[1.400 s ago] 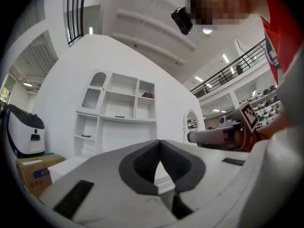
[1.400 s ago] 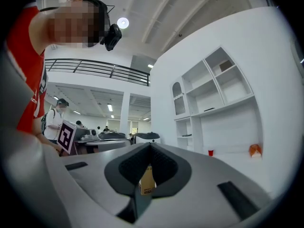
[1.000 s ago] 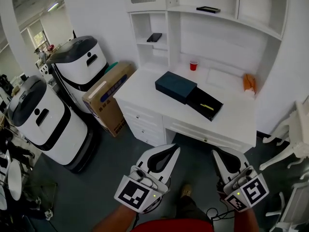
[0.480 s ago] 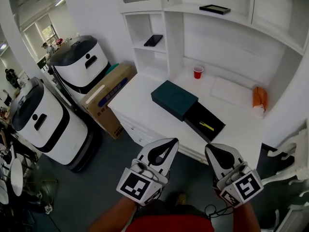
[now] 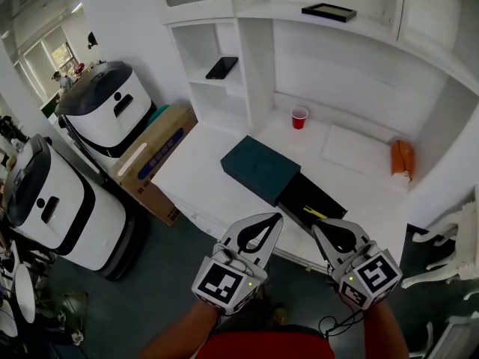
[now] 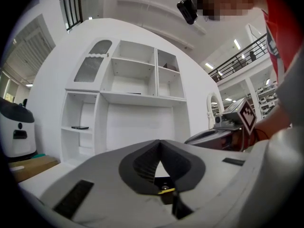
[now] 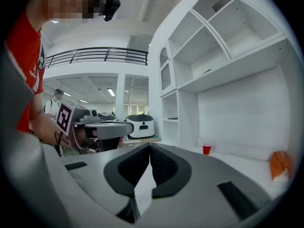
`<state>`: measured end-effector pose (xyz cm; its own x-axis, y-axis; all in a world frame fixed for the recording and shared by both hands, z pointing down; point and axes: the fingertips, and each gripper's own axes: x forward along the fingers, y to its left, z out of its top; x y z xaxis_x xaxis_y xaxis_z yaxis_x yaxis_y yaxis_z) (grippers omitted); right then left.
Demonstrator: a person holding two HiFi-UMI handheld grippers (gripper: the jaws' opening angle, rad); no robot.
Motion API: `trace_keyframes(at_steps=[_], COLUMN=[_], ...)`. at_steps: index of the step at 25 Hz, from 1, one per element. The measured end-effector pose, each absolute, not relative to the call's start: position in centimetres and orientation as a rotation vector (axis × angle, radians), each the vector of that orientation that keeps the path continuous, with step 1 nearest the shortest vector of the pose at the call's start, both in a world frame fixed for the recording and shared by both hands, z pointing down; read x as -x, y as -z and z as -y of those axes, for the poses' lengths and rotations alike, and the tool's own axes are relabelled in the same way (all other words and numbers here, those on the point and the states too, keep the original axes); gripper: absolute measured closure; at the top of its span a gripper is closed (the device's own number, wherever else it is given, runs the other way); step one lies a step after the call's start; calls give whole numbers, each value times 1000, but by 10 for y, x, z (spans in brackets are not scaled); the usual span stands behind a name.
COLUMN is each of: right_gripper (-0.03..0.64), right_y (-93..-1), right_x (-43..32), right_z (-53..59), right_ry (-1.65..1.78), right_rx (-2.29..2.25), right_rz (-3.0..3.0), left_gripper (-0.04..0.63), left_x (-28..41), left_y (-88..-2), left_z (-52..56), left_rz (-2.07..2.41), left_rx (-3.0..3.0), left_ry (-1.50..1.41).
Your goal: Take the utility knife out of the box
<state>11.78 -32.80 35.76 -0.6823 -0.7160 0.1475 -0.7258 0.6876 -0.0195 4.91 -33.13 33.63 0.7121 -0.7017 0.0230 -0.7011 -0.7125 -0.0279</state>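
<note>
A dark teal box [image 5: 258, 169] lies on the white desk [image 5: 202, 163], its black drawer [image 5: 303, 194] slid out toward me. The yellow utility knife [image 5: 315, 212] rests in that drawer. My left gripper [image 5: 277, 217] hovers level over the desk's front edge, just left of the drawer, jaws shut and empty; its tips [image 6: 159, 141] meet in the left gripper view. My right gripper [image 5: 318, 226] is beside it, just short of the drawer's near end. Its jaws [image 7: 150, 145] are beginning to open, tips still almost together, nothing between them.
A red cup [image 5: 299, 117] and an orange object [image 5: 402, 158] stand at the back of the desk. A phone [image 5: 222, 67] lies on a shelf. A cardboard box [image 5: 153, 159] and two white robots [image 5: 112, 107] stand left of the desk. A white chair [image 5: 449, 253] is at right.
Both grippers have moved forward together, from over the floor to the desk's front edge. The box and drawer now lie much nearer to the jaw tips.
</note>
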Motion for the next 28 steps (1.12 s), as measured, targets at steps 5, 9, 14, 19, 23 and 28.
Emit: trace_keyframes(at_steps=[5, 9, 14, 19, 23, 28], right_gripper=[589, 573, 529, 463, 448, 448], right_y=[-378, -418, -485, -546, -570, -598], right_x=[-118, -119, -127, -133, -135, -142], right_z=[371, 400, 421, 431, 441, 452], right_ry=[-132, -157, -225, -299, -330, -337], right_rx=[-1128, -1008, -779, -564, -464, -414], right_rz=[2672, 2517, 2270, 2073, 1982, 1845], left_gripper=[558, 558, 558, 558, 558, 558], left_x=[-49, -45, -38, -29, -27, -21], left_y=[-343, -344, -347, -351, -354, -357], left_z=[372, 398, 417, 430, 437, 444], left_rz=[-1122, -1075, -1063, -1134, -1184, -1235], left_rx=[2938, 2972, 2990, 2971, 2961, 2941], left_ry=[46, 19, 39, 51, 70, 77])
